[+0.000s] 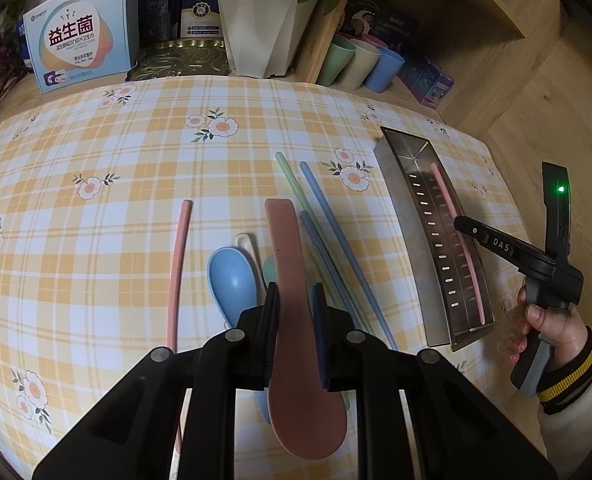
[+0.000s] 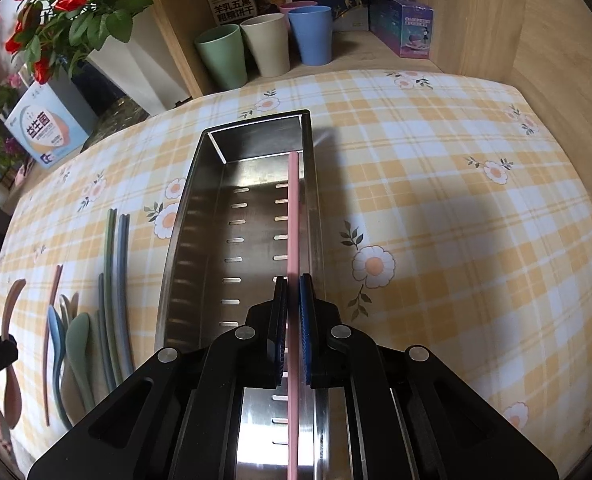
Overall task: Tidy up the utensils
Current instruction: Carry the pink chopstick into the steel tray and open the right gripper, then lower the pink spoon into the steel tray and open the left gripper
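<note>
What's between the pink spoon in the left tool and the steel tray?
Left wrist view: green chopsticks and blue chopsticks lie on the cloth between the pink spoon and the steel tray.

- The tablecloth (image 1: 136,168) has yellow and white checks with white flowers.
- One spoon (image 1: 296,320) is pink.
- Another spoon (image 1: 232,276) is blue.
- The tray (image 2: 200,200) is silver.

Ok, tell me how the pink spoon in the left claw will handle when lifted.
The pink spoon looks like rigid moulded plastic, so probably stiff and light. Its smooth matte surface may slip a little. The left claw grips mid-handle, with the broad bowl hanging behind, so it could tilt.
</note>
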Demonstrator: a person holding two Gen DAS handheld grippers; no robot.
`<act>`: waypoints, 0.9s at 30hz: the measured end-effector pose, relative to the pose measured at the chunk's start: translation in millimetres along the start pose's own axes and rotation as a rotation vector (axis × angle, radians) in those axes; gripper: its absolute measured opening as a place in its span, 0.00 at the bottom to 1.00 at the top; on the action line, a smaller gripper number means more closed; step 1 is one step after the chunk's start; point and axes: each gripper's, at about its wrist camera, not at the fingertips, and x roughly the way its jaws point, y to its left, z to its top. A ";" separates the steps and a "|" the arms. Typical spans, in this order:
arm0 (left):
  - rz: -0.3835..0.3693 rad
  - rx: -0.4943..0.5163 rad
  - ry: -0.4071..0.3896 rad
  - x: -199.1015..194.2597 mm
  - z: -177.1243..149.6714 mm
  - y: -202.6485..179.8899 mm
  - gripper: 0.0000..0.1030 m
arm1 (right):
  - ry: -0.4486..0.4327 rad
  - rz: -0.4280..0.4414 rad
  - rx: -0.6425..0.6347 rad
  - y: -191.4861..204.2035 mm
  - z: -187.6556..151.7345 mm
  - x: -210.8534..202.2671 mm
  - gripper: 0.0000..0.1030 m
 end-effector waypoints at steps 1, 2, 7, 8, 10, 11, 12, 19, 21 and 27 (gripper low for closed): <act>0.001 0.000 0.000 0.1 0.8 0.4 0.15 | -0.003 -0.002 0.001 0.3 0.0 -1.4 0.07; 0.001 0.000 -0.002 -0.1 2.1 0.5 0.15 | -0.006 -0.003 0.003 0.2 -0.2 -3.0 0.07; -0.006 0.006 -0.009 -0.3 8.1 -4.4 0.15 | -0.014 -0.004 0.009 -0.1 -2.0 -10.4 0.07; -0.011 0.005 -0.009 0.7 10.1 -7.0 0.15 | -0.019 -0.007 0.012 -1.1 -3.0 -13.6 0.07; -0.018 0.007 -0.002 3.5 13.4 -13.0 0.15 | -0.032 -0.013 0.022 -3.6 -5.3 -20.3 0.08; -0.021 0.009 0.002 5.0 14.6 -16.4 0.15 | -0.042 -0.012 0.034 -6.2 -6.9 -24.6 0.08; -0.027 0.012 0.007 7.6 16.2 -21.2 0.15 | -0.051 -0.005 0.049 -8.8 -8.4 -28.0 0.08; -0.073 0.053 0.022 25.8 31.1 -64.4 0.15 | -0.068 0.003 0.096 -29.2 -16.9 -45.1 0.08; -0.085 0.065 0.025 30.7 35.8 -77.3 0.15 | -0.071 0.020 0.121 -35.2 -19.9 -49.4 0.08; -0.147 0.063 0.081 51.3 39.4 -115.8 0.15 | -0.074 0.042 0.208 -53.4 -36.2 -55.4 0.50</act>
